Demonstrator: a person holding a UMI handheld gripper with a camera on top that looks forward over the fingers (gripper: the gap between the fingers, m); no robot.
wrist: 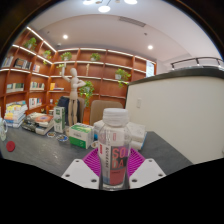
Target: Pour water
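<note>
A clear plastic water bottle [113, 150] with a white cap and a white label with pink lettering stands upright between my fingers. My gripper [113, 165] is shut on the bottle: both magenta pads [93, 161] press against its sides at label height. The bottle appears lifted above the dark tabletop [45, 150]. I see no cup or other vessel for water in this view.
Boxes and packets [80, 132] lie on the table to the left and just beyond the bottle. A white counter or partition [180, 105] rises at the right. Wooden shelves with plants [70, 70] and a white figure [70, 85] line the back wall.
</note>
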